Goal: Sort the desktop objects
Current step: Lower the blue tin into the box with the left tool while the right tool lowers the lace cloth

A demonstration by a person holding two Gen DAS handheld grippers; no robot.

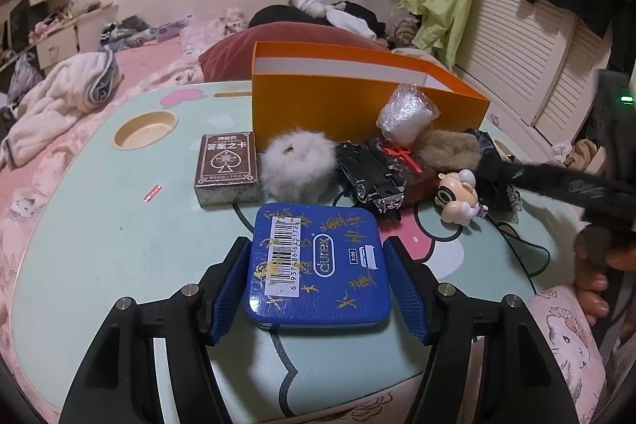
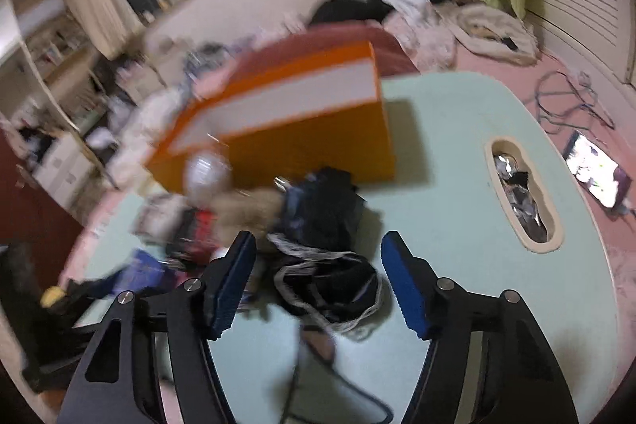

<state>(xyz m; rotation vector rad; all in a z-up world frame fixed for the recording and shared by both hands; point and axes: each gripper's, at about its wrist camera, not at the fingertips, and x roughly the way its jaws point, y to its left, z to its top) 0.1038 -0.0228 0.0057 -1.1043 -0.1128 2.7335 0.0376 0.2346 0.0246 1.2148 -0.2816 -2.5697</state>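
A blue tin (image 1: 318,265) lies flat on the pale green lap table (image 1: 119,225). My left gripper (image 1: 318,281) is open, its blue pads on either side of the tin with small gaps. Behind the tin lie a brown card box (image 1: 226,167), a white fur ball (image 1: 298,165), a black toy car (image 1: 369,177), a small cream figure (image 1: 457,195) and a clear plastic bag (image 1: 405,113). An orange open box (image 1: 357,94) stands at the back. My right gripper (image 2: 318,277) is open above a black and white fabric bundle (image 2: 334,281); this view is blurred.
A round cup recess (image 1: 145,129) sits at the table's left. An oval slot (image 2: 520,193) with shiny items is at its right. A lit phone (image 2: 596,173) lies on the pink bedding. Clothes and a red pillow (image 1: 278,42) lie behind the table.
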